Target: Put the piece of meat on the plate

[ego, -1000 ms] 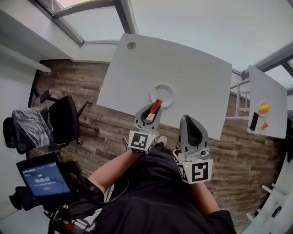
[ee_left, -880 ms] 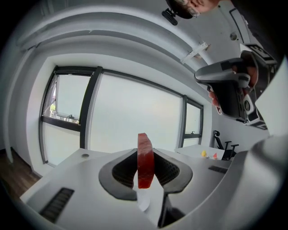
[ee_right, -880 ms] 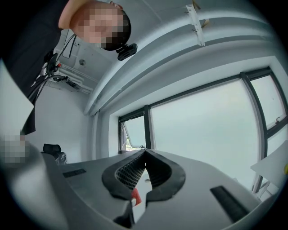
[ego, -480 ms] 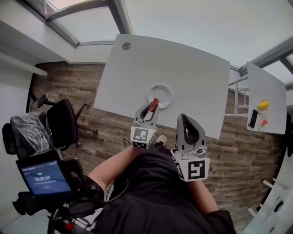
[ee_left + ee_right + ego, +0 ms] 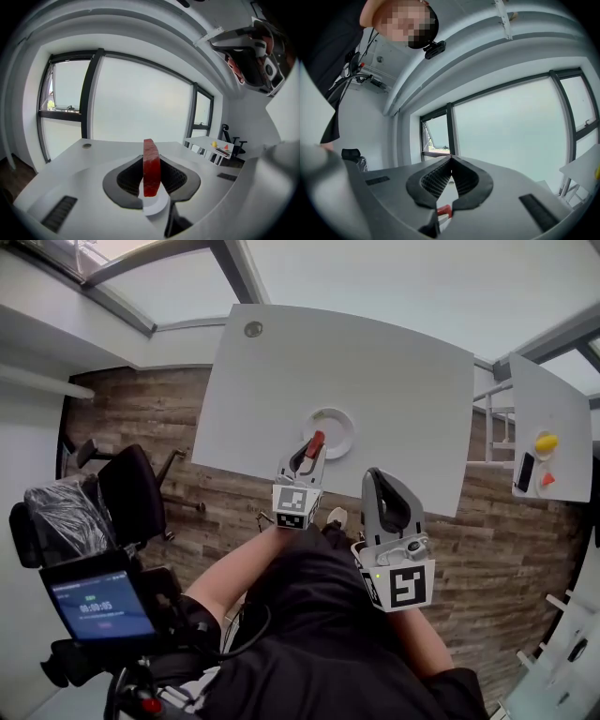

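Standing at a white table (image 5: 394,362), a person in dark clothing held a gripper in each hand, seen from above. The left gripper (image 5: 310,452) was clamped on the piece of meat (image 5: 315,443), a red slab held upright on its edge between the black pads (image 5: 129,176). The meat sat over the near rim of a round white plate (image 5: 341,422), which lay close to the table's front edge. Whether the meat touched the plate could not be told. The right gripper (image 5: 377,476) was just to the right, by the table's front edge. Its jaws met at the tips with nothing between them. A black office chair (image 5: 127,488) stood on the wood-plank floor (image 5: 141,413) at the left. A second white table (image 5: 553,399) at the far right carried a small yellow object (image 5: 546,442).
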`<state>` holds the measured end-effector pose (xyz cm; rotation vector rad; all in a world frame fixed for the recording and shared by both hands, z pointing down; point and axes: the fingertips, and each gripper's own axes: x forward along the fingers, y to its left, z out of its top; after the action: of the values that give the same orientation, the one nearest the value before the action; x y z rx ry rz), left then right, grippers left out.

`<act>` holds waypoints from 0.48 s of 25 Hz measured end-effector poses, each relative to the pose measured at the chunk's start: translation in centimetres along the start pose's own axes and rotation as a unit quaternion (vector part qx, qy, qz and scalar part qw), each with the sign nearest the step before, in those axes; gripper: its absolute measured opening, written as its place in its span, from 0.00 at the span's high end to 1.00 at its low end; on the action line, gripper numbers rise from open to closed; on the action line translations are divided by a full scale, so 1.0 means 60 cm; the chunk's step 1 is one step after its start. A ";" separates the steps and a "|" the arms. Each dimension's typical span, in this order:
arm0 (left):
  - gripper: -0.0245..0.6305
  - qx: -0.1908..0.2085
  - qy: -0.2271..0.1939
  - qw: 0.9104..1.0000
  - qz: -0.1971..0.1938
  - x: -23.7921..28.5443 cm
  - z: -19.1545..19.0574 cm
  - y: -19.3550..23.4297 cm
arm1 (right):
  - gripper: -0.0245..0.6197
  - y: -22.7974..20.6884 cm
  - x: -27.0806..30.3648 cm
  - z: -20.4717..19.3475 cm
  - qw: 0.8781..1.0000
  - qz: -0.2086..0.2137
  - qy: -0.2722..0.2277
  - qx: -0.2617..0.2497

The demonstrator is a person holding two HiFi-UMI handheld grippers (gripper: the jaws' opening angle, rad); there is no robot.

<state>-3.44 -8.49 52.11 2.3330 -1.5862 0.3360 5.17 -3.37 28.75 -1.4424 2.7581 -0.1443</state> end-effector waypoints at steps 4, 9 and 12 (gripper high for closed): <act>0.82 0.000 0.014 1.000 -0.003 0.045 -0.018 0.009 | 0.95 -0.039 0.022 -0.026 1.000 -0.015 0.014 0.018; 0.82 0.012 0.036 0.999 -0.009 0.056 -0.048 0.010 | 0.96 -0.037 0.028 -0.025 0.999 -0.024 0.014 0.028; 0.82 0.011 0.038 0.999 -0.014 0.056 -0.061 0.009 | 0.96 -0.028 0.023 -0.028 0.999 -0.026 0.020 0.022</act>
<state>-2.79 -10.23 56.75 2.3275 -1.5213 0.4329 5.66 -5.36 30.59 -1.5184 2.7299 -0.2354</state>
